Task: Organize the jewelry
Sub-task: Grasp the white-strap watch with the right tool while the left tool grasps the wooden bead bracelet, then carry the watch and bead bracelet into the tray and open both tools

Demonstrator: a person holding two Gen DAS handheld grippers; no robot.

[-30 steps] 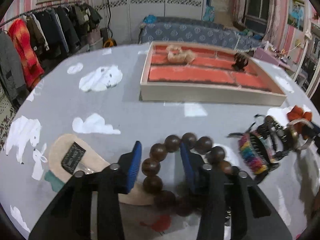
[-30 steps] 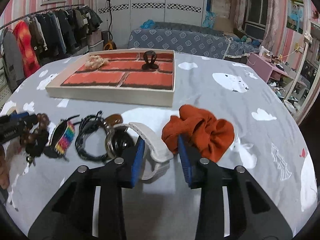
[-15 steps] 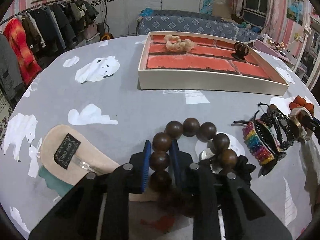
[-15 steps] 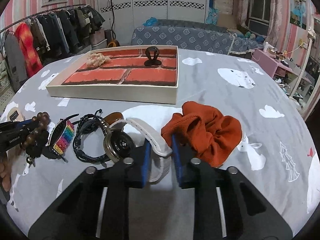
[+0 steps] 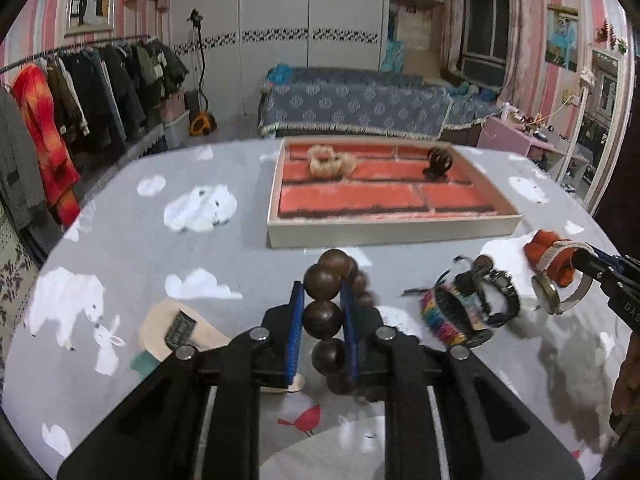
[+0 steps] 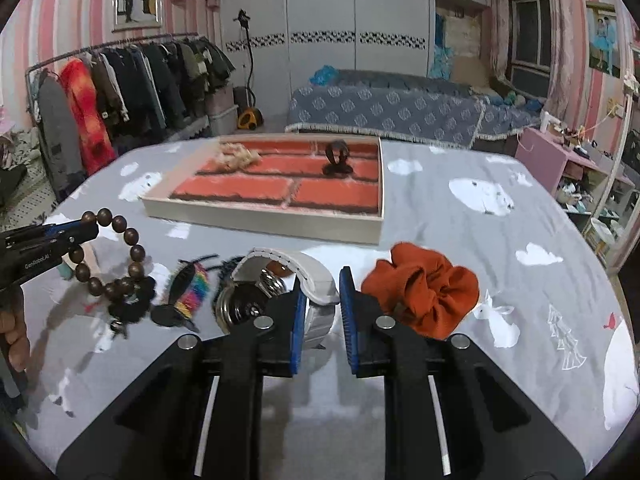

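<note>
While the left gripper (image 5: pixel 322 318) is clamped on a bracelet of dark wooden beads (image 5: pixel 322 315), one bead pinched between its blue pads, the string hangs clear of the worktop (image 5: pixel 132 248), which is covered by a grey cloth printed with white bears, rabbits and clouds. To the left of this gripper lies a beige pouch with a black label (image 5: pixel 182 328). Ahead of it sits a shallow pale tray (image 5: pixel 392 234) lined in orange brick pattern; inside, toward the far wall, rest a cream scrunchie (image 5: pixel 330 162) and, further right, a black claw clip (image 5: pixel 438 164). To the right of the left gripper lie a rainbow bracelet (image 5: pixel 448 316) and black cord bracelets (image 5: pixel 498 300), touching one another. The right gripper (image 6: pixel 324 312) is closed on the white strap of a watch (image 6: pixel 316 280), whose round metal case hangs to its left, lifted off the cloth. Just right of that gripper lies an orange scrunchie (image 6: pixel 424 286). Beyond the worktop, a rack of coats (image 6: pixel 120 88) stands at the left, white wardrobes (image 6: pixel 320 20) at the back, a bed with a blue patterned cover (image 6: pixel 400 108) before them, and a curtained window (image 6: pixel 528 52) at the right.
</note>
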